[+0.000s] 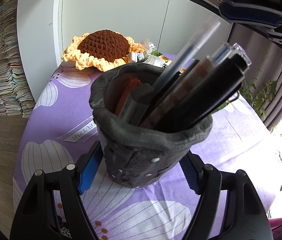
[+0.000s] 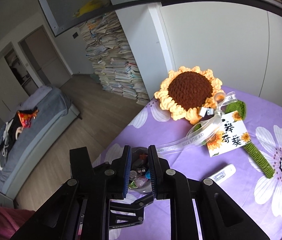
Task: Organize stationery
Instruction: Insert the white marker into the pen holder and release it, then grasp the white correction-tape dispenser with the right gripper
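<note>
While upright, pen pouch (image 1: 151,140) sits between left hand-held gripper (image 1: 138,172) pads (touching).

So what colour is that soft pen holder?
Dark grey pen holder, with small white dots; clearest in the left wrist view.

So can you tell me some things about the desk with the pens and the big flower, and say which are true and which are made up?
1. The grey pen holder has pens in it. True.
2. The crochet sunflower is blue. False: it is yellow with a brown middle.
3. The left hand-held gripper sits around the pen holder. True.
4. The tablecloth is plain green. False: purple with white flowers.
5. The right hand-held gripper carries a pen. False: nothing is between its pads.
</note>
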